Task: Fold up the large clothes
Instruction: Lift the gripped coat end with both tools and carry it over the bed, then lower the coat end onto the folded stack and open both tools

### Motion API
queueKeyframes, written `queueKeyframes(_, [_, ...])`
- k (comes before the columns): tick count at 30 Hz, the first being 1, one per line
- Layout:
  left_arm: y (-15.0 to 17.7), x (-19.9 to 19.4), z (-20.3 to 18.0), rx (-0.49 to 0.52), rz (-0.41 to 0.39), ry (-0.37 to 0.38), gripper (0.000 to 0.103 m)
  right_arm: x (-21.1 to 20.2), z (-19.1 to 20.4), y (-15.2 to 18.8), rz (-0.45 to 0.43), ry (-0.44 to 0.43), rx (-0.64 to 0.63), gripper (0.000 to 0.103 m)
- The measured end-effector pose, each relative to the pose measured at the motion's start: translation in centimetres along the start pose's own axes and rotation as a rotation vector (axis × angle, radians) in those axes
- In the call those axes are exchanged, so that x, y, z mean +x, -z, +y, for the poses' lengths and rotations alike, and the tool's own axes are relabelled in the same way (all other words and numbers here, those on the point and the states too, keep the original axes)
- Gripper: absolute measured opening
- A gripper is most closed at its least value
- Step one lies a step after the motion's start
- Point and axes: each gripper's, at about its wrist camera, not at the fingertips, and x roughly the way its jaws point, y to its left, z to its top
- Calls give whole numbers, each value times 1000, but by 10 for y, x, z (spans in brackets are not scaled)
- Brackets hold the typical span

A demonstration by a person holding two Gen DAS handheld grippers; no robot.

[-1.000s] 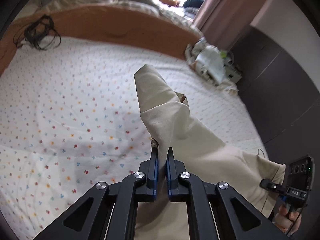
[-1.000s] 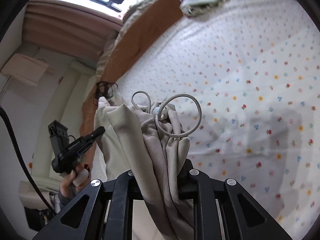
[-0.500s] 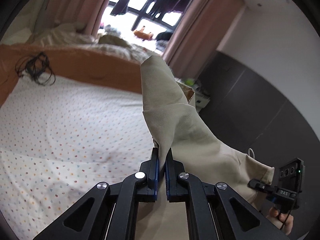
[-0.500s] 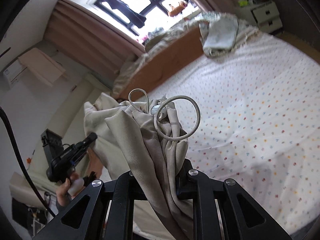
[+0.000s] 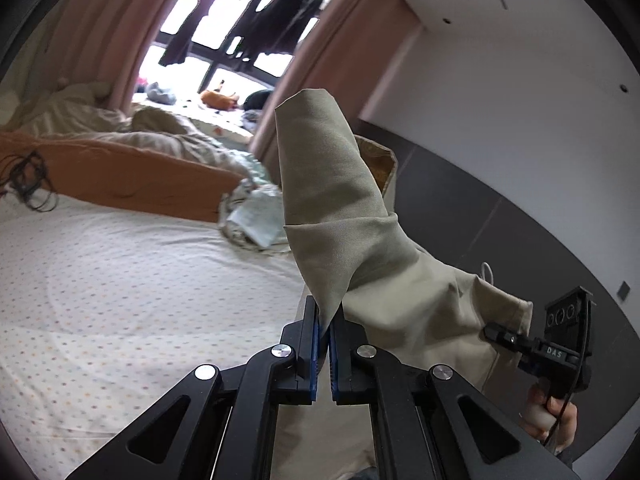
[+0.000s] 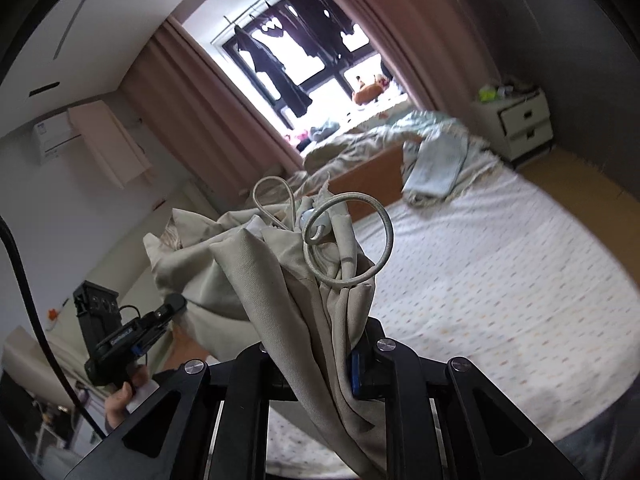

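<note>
Above the bed (image 5: 120,280), the beige garment (image 5: 360,272) hung in the air between the two grippers, clear of the flower-dotted sheet. Over the last second both wrist views had swung up from the mattress toward the window (image 6: 304,64) and curtains (image 5: 316,60), so the tools had evidently been raised and tipped back, lifting the cloth higher off the bed; by my reading that was the shake-out or stretching stage, with no fold laid yet. The left gripper (image 5: 325,320) was pinched tight on a thin edge of the fabric, its blue pads all but meeting, and a stiff point of cloth stood up beyond the tips. The right gripper (image 6: 316,344) was clamped on a thick gathered bunch, seemingly the waistband end, since a drawstring (image 6: 348,240) looped out of the top with a small toggle at its base. In the left view the right gripper showed at the far right, gripped in the person's hand (image 5: 556,412), with the garment spanning slackly toward it; in the right view the left gripper appeared low on the left, held in the other hand (image 6: 124,396). Both tools pointed upward and forward, fairly close together, so the cloth sagged rather than stretched. A crumpled blanket (image 6: 436,160) lay at the head of the bed beside an orange headboard (image 5: 120,176), and a tangle of black cable (image 5: 28,176) rested on the sheet.
</note>
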Motion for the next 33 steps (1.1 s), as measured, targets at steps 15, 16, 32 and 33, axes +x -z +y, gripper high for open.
queueKeyframes(15, [12,86,-85,11,97,154,3,-84,-65,-29,-91,110,1,16])
queueKeyframes(16, [15,90,-88,10,104,164,3,-88,-72,-30,-94,118,5,16])
queueKeyframes(32, [59,213,-111,-88,319,257,3,-89,-177,-51,-18,297,60,16])
queueKeyframes(33, [61,226,-106,-94,333,247,3,-82,-186,-54,-7,304,68,16])
